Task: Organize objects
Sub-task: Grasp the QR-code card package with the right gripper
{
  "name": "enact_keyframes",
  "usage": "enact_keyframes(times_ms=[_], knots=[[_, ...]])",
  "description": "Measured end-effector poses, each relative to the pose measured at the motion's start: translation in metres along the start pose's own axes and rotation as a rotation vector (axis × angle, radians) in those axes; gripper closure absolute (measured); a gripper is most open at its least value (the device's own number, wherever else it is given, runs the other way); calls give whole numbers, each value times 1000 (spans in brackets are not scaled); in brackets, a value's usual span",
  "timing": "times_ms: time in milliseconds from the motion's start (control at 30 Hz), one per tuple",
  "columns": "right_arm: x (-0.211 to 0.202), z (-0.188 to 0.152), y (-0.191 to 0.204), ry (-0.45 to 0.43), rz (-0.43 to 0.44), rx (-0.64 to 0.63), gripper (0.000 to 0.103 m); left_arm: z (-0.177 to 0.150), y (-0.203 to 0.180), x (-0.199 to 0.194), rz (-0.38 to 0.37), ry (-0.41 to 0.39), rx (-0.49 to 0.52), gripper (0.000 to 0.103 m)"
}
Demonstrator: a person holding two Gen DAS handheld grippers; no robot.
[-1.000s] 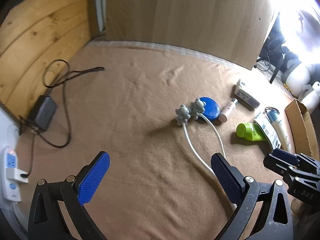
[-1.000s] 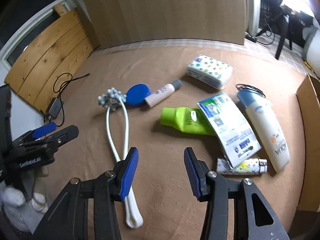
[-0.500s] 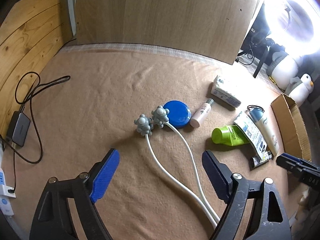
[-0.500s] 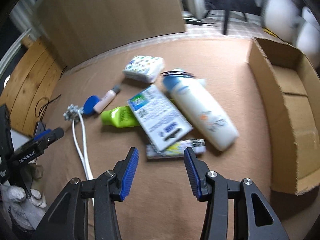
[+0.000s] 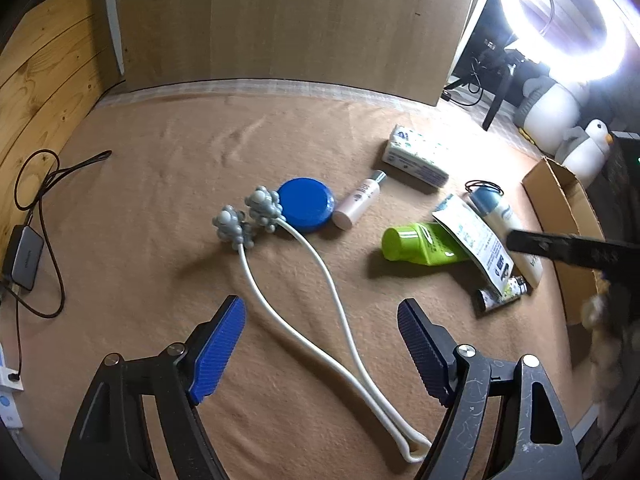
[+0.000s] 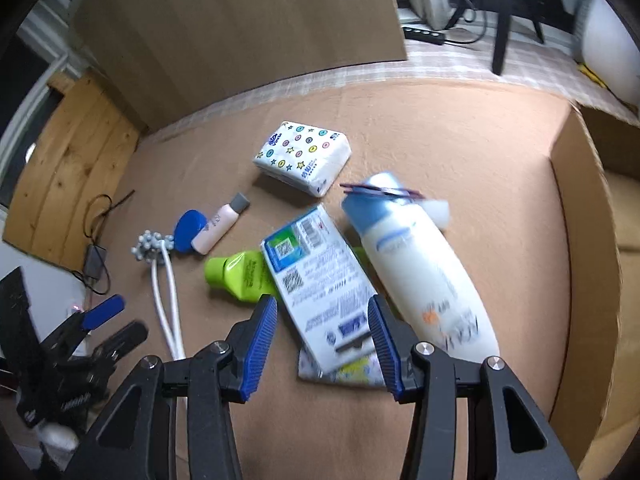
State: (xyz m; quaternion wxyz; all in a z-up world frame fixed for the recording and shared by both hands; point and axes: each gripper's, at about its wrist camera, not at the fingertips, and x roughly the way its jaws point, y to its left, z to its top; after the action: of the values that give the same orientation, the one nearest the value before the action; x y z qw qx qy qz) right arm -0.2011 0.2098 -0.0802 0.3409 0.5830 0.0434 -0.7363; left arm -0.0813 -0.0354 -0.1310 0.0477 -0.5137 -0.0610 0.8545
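Loose items lie on a tan cloth. A white two-armed massager (image 5: 304, 280) with grey knobbed heads lies under my open, empty left gripper (image 5: 320, 344). Beyond it lie a blue lid (image 5: 306, 204), a pink tube (image 5: 360, 202), a tissue pack (image 6: 304, 156), a green tube (image 6: 240, 272), a flat white-blue packet (image 6: 320, 276), a big white lotion bottle (image 6: 428, 276) and a small patterned tube (image 6: 344, 374). My right gripper (image 6: 324, 340) is open and empty, low over the near end of the packet.
An open cardboard box (image 6: 588, 248) stands at the right edge. A power adapter with black cable (image 5: 24, 256) lies at the left by a wooden panel. A brown board (image 5: 280, 20) stands behind. Penguin plush toys (image 5: 584, 148) and a ring light sit at the back right.
My right gripper swung right and moved forward, down close over the packet and bottle. My left gripper turned right and moved in over the massager's arms.
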Motion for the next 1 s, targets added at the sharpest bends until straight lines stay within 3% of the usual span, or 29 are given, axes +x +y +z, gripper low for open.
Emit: enact_keyframes(times_ms=[100,367,500,767,900,1000], knots=[[13,11,4,31,-9,-39,48,-4,-3,-5,8,-9,1,21],[26,26,4,65,-23,-77,46,-10,8,-18,40,-32,-18,21],[37,35,3,84,-88,-100,46,-13,14,-18,43,-30,-30,21],[38,31,13,129,-88,-178,42,-15,24,-15,59,-19,-53,21],[41,25,28,145,-122,-271,41,-16,26,-13,58,-14,-59,21],[49,17,43,158,-202,-373,41,-16,27,-12,58,-13,-63,21]])
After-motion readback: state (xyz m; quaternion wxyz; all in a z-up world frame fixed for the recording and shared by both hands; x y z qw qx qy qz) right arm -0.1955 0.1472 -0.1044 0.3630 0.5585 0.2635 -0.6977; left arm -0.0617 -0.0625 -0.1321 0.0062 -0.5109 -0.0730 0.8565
